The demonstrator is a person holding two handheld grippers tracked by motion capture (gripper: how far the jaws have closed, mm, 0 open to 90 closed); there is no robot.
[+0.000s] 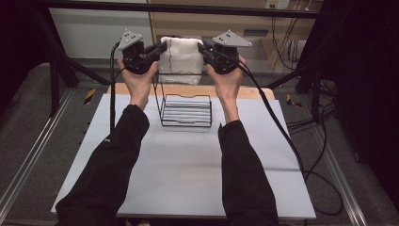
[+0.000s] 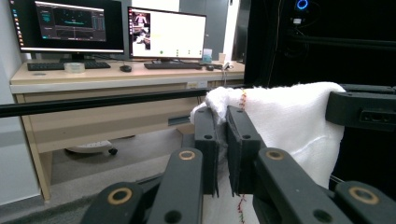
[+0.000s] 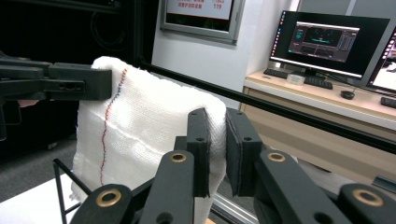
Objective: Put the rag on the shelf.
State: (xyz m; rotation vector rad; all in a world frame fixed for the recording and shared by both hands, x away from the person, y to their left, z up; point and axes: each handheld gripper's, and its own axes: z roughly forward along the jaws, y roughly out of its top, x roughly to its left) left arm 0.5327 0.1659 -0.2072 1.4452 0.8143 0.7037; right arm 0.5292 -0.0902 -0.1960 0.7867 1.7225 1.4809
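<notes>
Tools (image 1: 162, 47) (image 1: 201, 47) clamping white towel (image 1: 181, 59) above wire rack (image 1: 186, 110), white table (image 1: 188, 165), office monitors (image 2: 116, 28) beyond

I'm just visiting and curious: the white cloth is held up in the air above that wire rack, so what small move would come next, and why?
Probably lower both hands together, so the towel comes down toward the wire rack. The left tool and right tool each pinch an upper corner, the towel hangs stretched between them, and the rack stands open just below and nearer the person.
</notes>
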